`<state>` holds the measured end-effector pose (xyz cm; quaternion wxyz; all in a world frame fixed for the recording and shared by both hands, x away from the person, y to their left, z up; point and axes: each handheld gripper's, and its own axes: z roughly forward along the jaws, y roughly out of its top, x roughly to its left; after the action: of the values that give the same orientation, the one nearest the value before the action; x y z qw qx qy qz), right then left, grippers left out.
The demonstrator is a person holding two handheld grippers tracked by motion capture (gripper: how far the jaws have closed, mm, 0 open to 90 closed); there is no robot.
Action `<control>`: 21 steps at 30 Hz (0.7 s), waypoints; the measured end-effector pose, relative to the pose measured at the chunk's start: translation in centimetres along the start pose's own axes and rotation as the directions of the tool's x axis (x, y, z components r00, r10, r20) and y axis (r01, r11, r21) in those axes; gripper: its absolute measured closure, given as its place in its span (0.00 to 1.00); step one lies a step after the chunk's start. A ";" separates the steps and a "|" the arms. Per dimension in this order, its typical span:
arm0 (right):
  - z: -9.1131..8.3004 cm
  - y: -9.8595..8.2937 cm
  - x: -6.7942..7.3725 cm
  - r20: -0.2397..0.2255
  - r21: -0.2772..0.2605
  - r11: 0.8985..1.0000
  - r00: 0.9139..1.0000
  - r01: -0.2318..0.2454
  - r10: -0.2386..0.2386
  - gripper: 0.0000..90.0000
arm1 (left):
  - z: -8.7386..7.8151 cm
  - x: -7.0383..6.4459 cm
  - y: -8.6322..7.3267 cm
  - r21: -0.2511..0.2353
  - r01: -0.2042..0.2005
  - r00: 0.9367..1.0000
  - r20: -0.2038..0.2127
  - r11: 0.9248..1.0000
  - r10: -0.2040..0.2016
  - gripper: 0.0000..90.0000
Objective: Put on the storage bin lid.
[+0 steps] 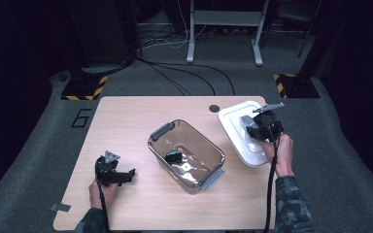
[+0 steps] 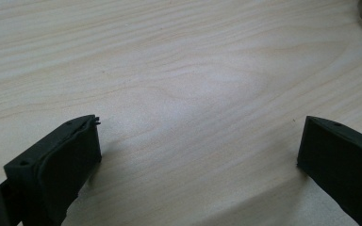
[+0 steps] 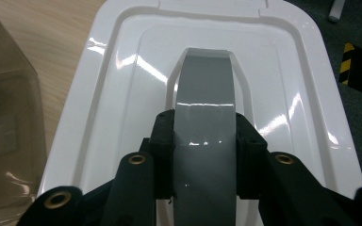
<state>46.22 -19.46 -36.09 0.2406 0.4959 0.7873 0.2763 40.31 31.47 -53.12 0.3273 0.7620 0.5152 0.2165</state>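
A clear brown container [image 1: 186, 156] with grey latches is seen near the centre of the table [image 1: 126, 116], with a small dark object [image 1: 174, 156] lying inside it. A white lid [image 1: 238, 127] is placed at about 2 o'clock from the container, partly overhanging the table's right edge. The lid's grey handle [image 3: 205, 122] is clamped between the jaws of the right tongs [image 3: 205, 146], which are closed on it. The left tongs [image 2: 198, 146] are held at about 8 o'clock from the container, jaws spread wide over bare wood, nothing gripped.
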 end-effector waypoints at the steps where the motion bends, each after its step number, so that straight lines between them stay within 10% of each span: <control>1: 0.0 0.1 0.1 -0.004 -0.002 1.000 1.000 0.005 -0.005 0.74 | 0.0 0.0 0.0 0.000 0.000 1.000 0.000 1.000 0.000 0.00; 21: -1.1 3.5 3.7 -0.074 -0.019 0.998 0.996 0.056 -0.057 0.74 | 0.0 0.0 0.0 0.000 -0.001 1.000 0.000 1.000 0.001 0.00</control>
<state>46.33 -15.10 -33.33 0.2229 0.4608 0.8071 0.2944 40.31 31.47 -53.12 0.3273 0.7621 0.5149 0.2166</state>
